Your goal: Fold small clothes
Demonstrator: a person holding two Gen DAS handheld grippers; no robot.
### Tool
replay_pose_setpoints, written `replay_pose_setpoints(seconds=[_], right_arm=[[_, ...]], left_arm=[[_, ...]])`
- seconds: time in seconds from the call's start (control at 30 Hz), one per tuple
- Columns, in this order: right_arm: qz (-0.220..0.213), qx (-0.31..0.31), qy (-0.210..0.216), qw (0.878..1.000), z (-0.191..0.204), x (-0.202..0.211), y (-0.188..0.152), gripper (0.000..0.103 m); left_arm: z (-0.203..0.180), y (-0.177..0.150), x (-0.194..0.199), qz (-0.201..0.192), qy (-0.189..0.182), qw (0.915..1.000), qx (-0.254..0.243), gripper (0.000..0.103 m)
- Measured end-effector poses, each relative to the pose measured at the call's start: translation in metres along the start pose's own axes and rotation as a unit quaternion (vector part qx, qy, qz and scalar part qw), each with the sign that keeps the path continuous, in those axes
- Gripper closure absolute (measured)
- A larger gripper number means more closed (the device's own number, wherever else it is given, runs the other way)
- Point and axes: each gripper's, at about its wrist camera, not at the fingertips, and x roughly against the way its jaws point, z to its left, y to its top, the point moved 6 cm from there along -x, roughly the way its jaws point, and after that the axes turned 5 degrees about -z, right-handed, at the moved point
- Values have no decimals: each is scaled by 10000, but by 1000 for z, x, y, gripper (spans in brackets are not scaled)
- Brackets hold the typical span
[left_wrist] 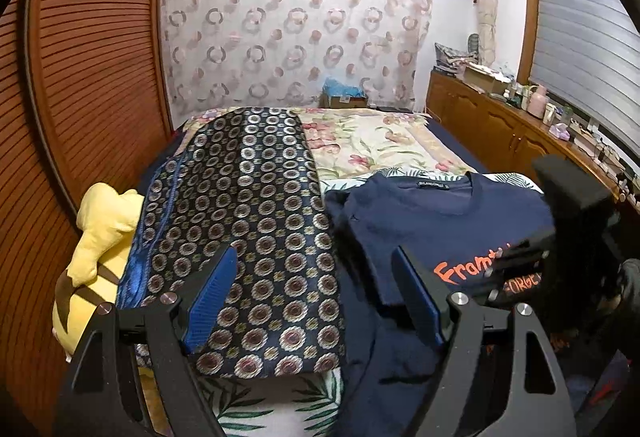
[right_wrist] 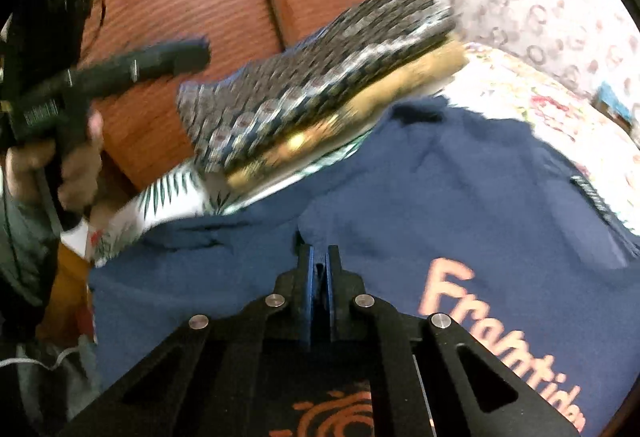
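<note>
A navy T-shirt [left_wrist: 432,221] with orange lettering lies on the bed, front up, collar to the far side; its left sleeve is folded in. My left gripper [left_wrist: 316,301] is open and empty, held above the shirt's left edge. My right gripper [right_wrist: 319,261] is shut on a fold of the navy T-shirt [right_wrist: 440,197] near its left side. The right gripper also shows in the left wrist view [left_wrist: 520,269] over the lettering. The left gripper shows blurred in the right wrist view [right_wrist: 120,73], in the person's hand.
A dark patterned folded quilt [left_wrist: 248,221] lies left of the shirt. A yellow plush toy [left_wrist: 96,249] sits at the bed's left edge by a wooden louvred wardrobe [left_wrist: 80,85]. A floral sheet [left_wrist: 380,141] covers the far bed. A cluttered wooden cabinet [left_wrist: 500,117] runs along the right.
</note>
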Motion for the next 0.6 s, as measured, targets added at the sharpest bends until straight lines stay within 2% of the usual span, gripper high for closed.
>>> replay_pose_setpoints(seconds=[0.13,0.33,0.4,0.6], right_arm=[[-375,-281,-392,9981,-30,20,6,98],[-495,-1053,-1643,9795,-103,37,-4,96],[-475,-1140,-1854,9749,-114,40,-9,85],[-410,-1149,-2061,9709,-127,46,-24,56]], left_arm=[[-8,5,-10,39,-91,9999,-58,23],[-22,14,-28,125,-192,9996,-183,23],[-29,18,-34,159,-231,9992,-277,23],[-48,27,-61,384,-407,9967,-588,23]])
